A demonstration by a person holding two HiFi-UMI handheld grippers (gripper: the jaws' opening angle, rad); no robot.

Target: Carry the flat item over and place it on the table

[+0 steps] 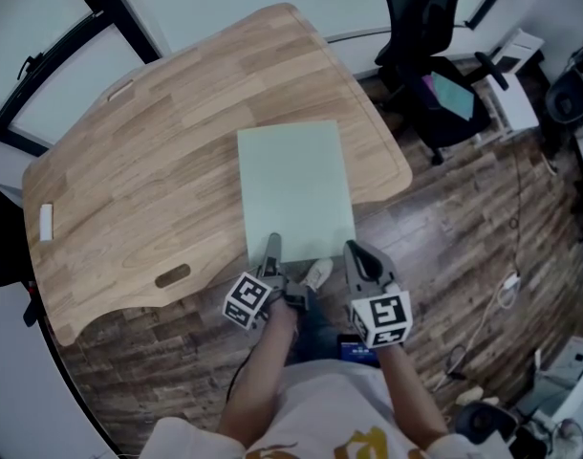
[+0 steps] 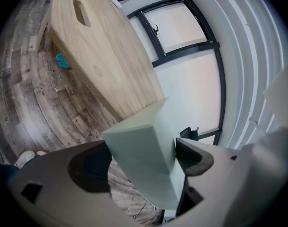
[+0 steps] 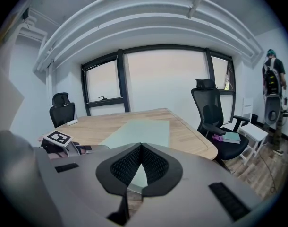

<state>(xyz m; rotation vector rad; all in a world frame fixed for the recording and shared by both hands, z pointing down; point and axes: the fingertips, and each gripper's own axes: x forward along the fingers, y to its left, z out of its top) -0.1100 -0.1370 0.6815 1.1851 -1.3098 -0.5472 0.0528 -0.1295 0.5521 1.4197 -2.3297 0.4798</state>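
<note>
Already the flat item (image 1: 296, 185) is lying on the table (image 1: 158, 161) (near edge overhanging), being straddled loosely by the wide-open left gripper (image 1: 273, 245); the right gripper (image 1: 355, 252) is being held closed, empty; seemingly only withdrawal is remaining.

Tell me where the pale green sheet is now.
Head view: the pale green sheet lies on the wooden table, right of centre, near edge overhanging between left gripper and right gripper.

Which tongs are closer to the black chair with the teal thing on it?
Right. The right tongs grip the green sheet's near edge on the chair's side; the left tongs are at that edge's other end.
</note>
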